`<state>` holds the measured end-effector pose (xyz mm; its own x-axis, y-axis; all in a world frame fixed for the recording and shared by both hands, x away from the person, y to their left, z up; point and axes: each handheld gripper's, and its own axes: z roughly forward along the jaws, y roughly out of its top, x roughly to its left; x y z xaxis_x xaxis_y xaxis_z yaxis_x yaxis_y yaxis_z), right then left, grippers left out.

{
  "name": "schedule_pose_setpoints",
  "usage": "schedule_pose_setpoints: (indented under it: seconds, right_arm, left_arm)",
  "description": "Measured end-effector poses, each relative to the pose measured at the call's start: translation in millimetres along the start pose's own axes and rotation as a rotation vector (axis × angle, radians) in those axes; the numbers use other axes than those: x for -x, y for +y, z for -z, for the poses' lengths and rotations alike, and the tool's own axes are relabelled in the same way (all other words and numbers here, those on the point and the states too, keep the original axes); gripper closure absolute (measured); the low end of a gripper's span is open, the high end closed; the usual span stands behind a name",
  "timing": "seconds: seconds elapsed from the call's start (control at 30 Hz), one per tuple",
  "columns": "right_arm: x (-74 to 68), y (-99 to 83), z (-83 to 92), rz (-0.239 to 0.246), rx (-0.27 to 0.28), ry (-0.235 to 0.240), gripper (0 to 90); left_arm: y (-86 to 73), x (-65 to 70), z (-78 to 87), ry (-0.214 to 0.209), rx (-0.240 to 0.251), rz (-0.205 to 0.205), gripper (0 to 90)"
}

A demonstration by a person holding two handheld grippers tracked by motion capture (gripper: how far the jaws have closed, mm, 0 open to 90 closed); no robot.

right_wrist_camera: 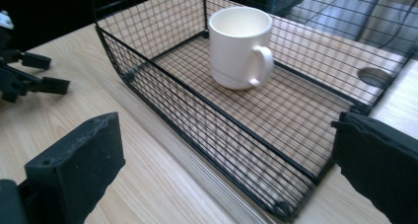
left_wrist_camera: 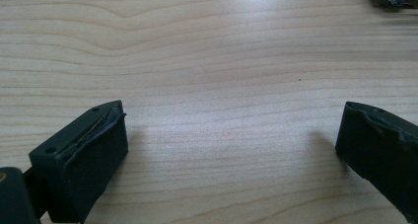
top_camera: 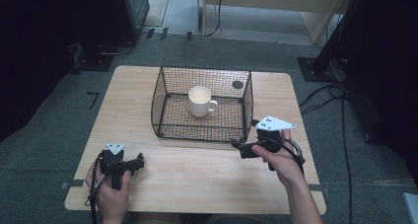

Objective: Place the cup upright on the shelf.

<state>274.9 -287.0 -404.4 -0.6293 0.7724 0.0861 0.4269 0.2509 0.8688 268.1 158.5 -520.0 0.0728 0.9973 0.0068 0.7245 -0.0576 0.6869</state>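
Note:
A white mug [top_camera: 200, 100] stands upright inside a black wire basket [top_camera: 202, 133] at the middle of the wooden table, its handle towards the right. In the right gripper view the mug [right_wrist_camera: 239, 46] is beyond the basket's near wall [right_wrist_camera: 197, 130]. My right gripper [top_camera: 240, 149] is open just outside the basket's front right corner, with nothing between its jaws [right_wrist_camera: 226, 123]. Near the front left edge my left gripper [top_camera: 139, 162] is open above bare wood [left_wrist_camera: 231, 130], pointing right. The left gripper [right_wrist_camera: 44, 73] also appears far off in the right gripper view.
The wooden table [top_camera: 197, 184] has a round dark hole [top_camera: 237, 84] behind the basket at the right. Grey floor surrounds it, with cables [top_camera: 340, 115] at the right and dark stands at the back corners.

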Motion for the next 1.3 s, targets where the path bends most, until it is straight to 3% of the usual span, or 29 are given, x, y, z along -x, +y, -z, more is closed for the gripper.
schedule_pose_setpoints:
  seconds: [0.47, 0.83, 1.3]
  right_arm:
    - [26.0, -31.9, 22.5, -0.080, 0.001, -0.069, 0.0]
    - [47.4, -66.2, 34.7, -0.148, -0.040, -0.161, 0.0]
    - [63.9, -104.7, 45.4, -0.204, -0.101, -0.258, 0.0]
  left_arm:
    - [0.0, 0.0, 0.0, 0.000, 0.000, -0.001, 0.0]
    - [0.0, 0.0, 0.0, 0.000, 0.000, -0.001, 0.0]
    - [0.0, -0.4, 0.2, 0.001, -0.002, -0.005, 0.0]
